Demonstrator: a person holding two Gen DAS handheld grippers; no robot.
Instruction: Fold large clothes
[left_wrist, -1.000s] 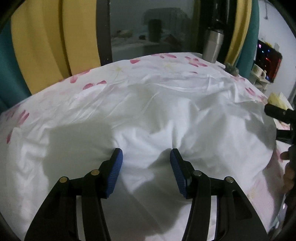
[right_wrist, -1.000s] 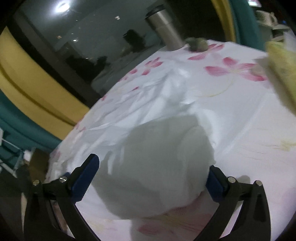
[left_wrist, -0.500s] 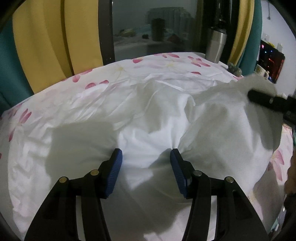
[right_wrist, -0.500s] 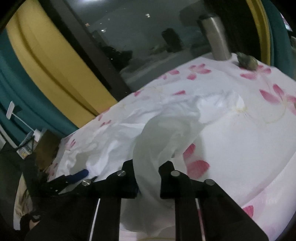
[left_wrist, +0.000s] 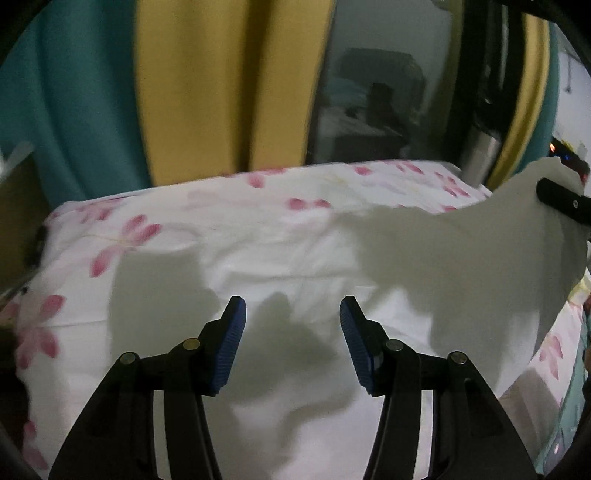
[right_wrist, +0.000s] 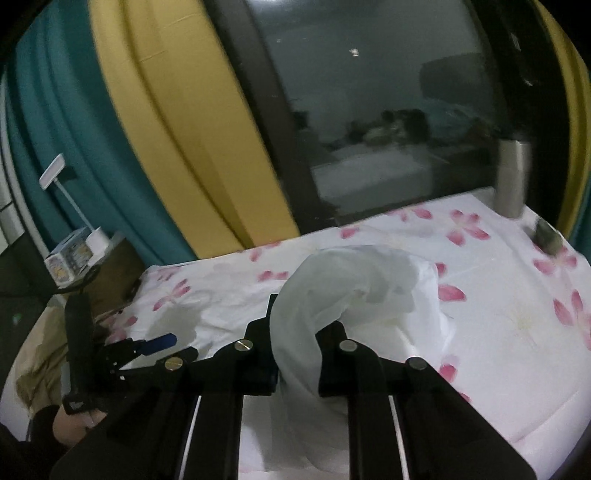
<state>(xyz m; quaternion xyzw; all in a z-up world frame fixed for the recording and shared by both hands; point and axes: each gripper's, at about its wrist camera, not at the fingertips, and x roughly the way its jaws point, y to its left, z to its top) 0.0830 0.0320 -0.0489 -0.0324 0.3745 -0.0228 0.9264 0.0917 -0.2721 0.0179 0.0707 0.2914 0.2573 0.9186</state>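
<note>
Left wrist view first: we see our left gripper (left_wrist: 290, 332) with its blue fingers (left_wrist: 231, 343) standing fairly wide over the white garment (left_wrist: 295, 266), which lies spread on the table under a flowered cloth (left_wrist: 122, 236); whether any fabric is actually pinched between them we cannot tell, since the cloth only shows as shadowed folds in the gap. Further right in that view one end of the garment rises as a lifted flap toward the black tip of the other tool. In the right wrist view, our right gripper (right_wrist: 295, 350) has its fingers drawn narrow on a bunched rope of the white garment (right_wrist: 354, 280), which arches up off the flowered cloth (right_wrist: 498, 295); a steel tumbler (right_wrist: 511, 177) stands at the far edge. We judge this the opening step of a fold: one end is caught and raised, and the next move calls for carrying it across the garment while the left end stays anchored, laying it flat without dragging the cloth beneath. Compared with a second ago, the right fingers were wide over flat fabric and now clamp it aloft, while the left gap is unchanged.
</note>
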